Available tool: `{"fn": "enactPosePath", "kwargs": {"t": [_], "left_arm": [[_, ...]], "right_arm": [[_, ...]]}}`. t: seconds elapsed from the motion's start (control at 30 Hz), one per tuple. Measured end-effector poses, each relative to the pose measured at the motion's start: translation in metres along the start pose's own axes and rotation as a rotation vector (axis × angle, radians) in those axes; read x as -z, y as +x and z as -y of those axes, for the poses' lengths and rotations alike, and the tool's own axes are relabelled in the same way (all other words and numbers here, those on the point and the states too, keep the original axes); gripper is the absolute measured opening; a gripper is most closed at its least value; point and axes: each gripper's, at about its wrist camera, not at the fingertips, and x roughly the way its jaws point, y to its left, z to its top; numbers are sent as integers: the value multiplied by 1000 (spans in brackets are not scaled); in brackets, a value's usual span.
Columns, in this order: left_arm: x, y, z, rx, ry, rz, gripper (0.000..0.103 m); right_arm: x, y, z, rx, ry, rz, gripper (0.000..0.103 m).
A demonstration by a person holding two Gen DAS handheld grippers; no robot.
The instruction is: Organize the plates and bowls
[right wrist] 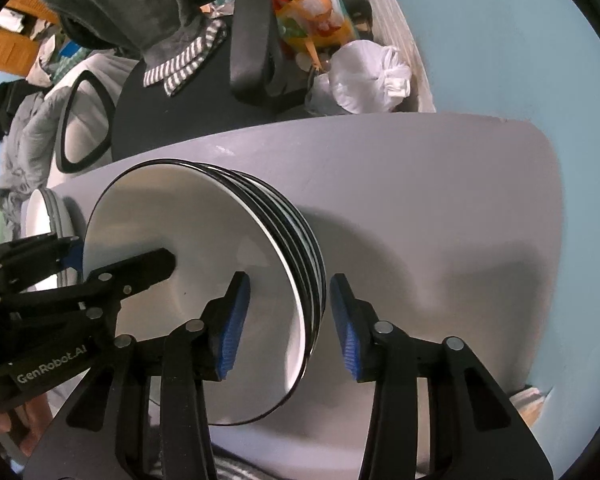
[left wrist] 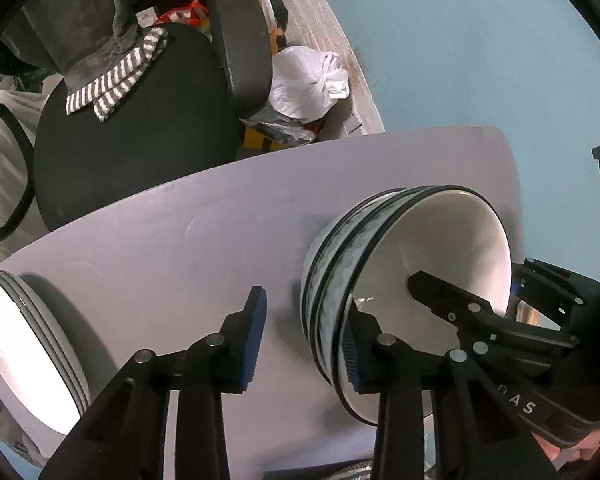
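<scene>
Our left gripper (left wrist: 306, 346) and right gripper (right wrist: 290, 326) both gape wide, each straddling the rim of the stacked bowls (right wrist: 204, 280) mid-bench (right wrist: 440, 200). "GenRobot.AI" marks the left one. Plates (left wrist: 28, 356) sit near the left edge.

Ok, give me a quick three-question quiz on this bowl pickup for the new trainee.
1. True or false: the right gripper is shut on the stack of bowls.
2. What sits between the fingers of the left gripper? A) the chair's armrest B) the wall of the stack of bowls C) the plastic bag
3. What other crockery stands on the table, left of the bowls in the left wrist view?

Key:
1. False. It is open, straddling the rim.
2. B.
3. A stack of plates.
</scene>
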Motion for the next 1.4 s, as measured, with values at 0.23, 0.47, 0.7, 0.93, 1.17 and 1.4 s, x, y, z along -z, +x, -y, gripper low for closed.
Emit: {"fn": "enactPosePath", "kwargs": {"t": [0.23,0.47,0.7,0.93,1.17,1.4], "left_arm": [[0,1,11,-40,70,-12,32],[0,3,10,-26,54,-19,27],[1,2,14,-42,55,-19,21],[3,-1,20,-74,102,-2,21],[5,-3,16,-68,94,-1,18],[9,-5,16,-64,97,-2,16]], "right_arm": [[-1,-1,7,-32,29,-2,33],[0,-2,2,-8,7,7,33],[0,-2,-1,9,-2,9,31],[1,-4,0,36,2,5,22],[2,-4,-2,51,15,-2,20],[5,-7,-2,44,20,7,18]]}}
